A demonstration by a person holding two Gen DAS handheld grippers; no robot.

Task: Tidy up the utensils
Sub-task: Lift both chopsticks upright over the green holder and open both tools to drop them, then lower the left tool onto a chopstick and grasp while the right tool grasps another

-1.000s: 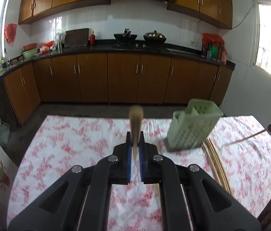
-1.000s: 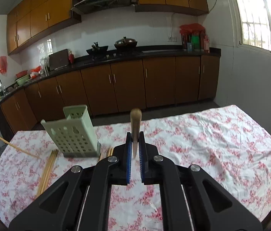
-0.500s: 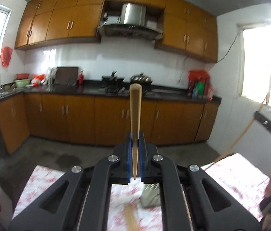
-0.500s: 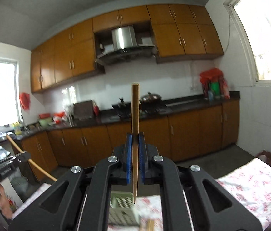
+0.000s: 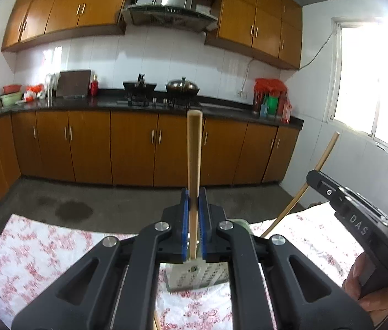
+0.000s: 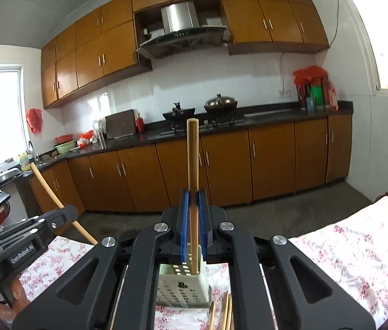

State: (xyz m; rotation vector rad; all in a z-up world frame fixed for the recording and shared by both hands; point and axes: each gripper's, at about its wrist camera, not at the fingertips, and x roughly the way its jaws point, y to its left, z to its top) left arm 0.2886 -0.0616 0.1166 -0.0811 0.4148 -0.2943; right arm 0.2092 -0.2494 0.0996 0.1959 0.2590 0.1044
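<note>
My left gripper [image 5: 194,200] is shut on a wooden chopstick [image 5: 194,165] that stands upright between the blue pads. Below it, half hidden by the jaws, stands the pale green perforated utensil holder [image 5: 194,275] on the floral tablecloth [image 5: 29,253]. My right gripper [image 6: 193,202] is shut on a second upright chopstick [image 6: 193,170], whose lower end hangs just over the holder [image 6: 183,288]. Each view shows the other gripper at its edge, the right gripper [image 5: 350,214] with its slanted chopstick [image 5: 304,189], and the left gripper [image 6: 26,236] likewise.
Several loose chopsticks [image 6: 225,313] lie on the cloth beside the holder. A hand [image 5: 370,286] grips the right tool at the right edge. Behind the table runs bare floor, then brown kitchen cabinets [image 5: 133,148] with a stove and pots.
Both grippers rose and tilted up from the table, carrying their chopsticks from lying flat to upright, then dipped a little so the holder shows beneath each again.
</note>
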